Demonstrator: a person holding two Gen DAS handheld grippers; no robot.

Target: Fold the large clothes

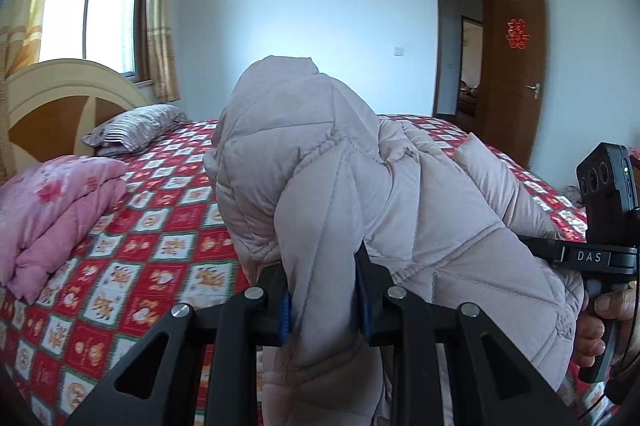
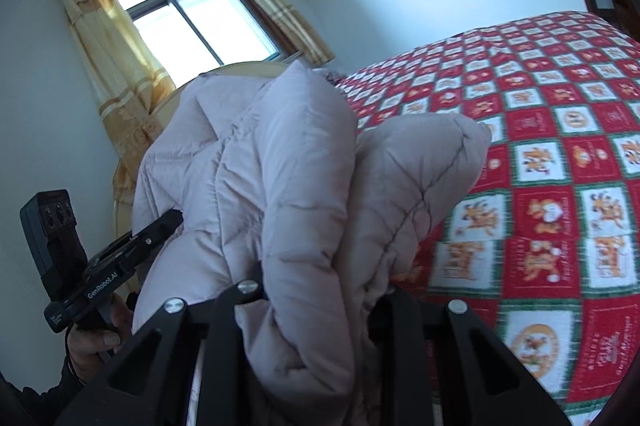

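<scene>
Two grippers, left gripper (image 1: 324, 300) and right gripper (image 2: 316, 306), each pinching your puffy jacket (image 1: 360, 194) above bed (image 1: 168, 226), pillow (image 1: 132, 124) at ten o'clock. Risk: slick padding slips out mid-fold.

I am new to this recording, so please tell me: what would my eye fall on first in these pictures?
First, the puffy pale quilted coat, bunched up in mid-frame and clamped by both the left hand-held gripper and the right hand-held gripper. Under it spreads the red checked bedspread. A pink folded quilt lies at the left, near the headboard.
</scene>
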